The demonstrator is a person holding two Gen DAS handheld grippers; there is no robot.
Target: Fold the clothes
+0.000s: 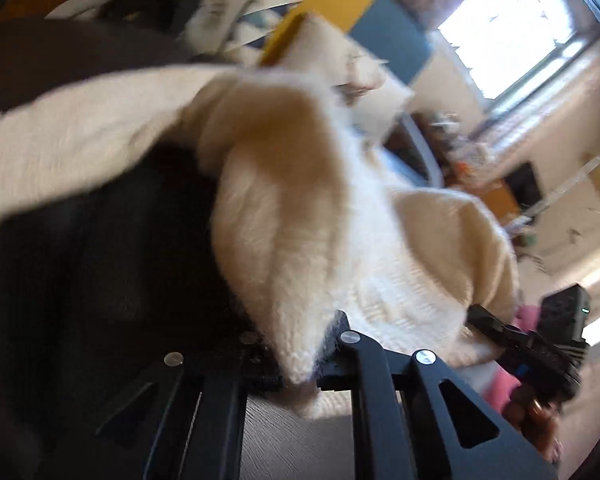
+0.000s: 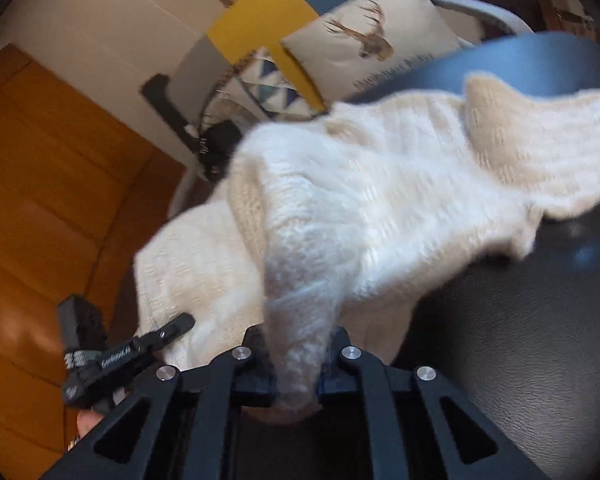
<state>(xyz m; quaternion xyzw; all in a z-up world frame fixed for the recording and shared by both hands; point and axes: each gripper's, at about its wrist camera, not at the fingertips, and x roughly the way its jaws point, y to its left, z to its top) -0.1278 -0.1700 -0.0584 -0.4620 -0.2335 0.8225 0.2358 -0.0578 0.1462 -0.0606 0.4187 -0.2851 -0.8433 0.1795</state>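
A cream knitted sweater (image 1: 300,216) hangs lifted above a dark leather surface (image 1: 80,260). My left gripper (image 1: 300,356) is shut on a bunched fold of it, and a sleeve stretches away to the upper left. In the right wrist view the same sweater (image 2: 380,208) drapes ahead, one sleeve reaching right. My right gripper (image 2: 298,368) is shut on a thick roll of the knit. Each gripper shows in the other's view: the right one (image 1: 500,330) at the sweater's lower right, the left one (image 2: 156,338) at its lower left. The frames are blurred.
The dark leather surface (image 2: 520,320) lies below on the right. Cushions sit behind, one with a deer print (image 2: 376,36), beside yellow and blue panels (image 2: 260,20). An orange wooden floor (image 2: 40,200) is on the left. A bright window (image 1: 512,28) stands far off.
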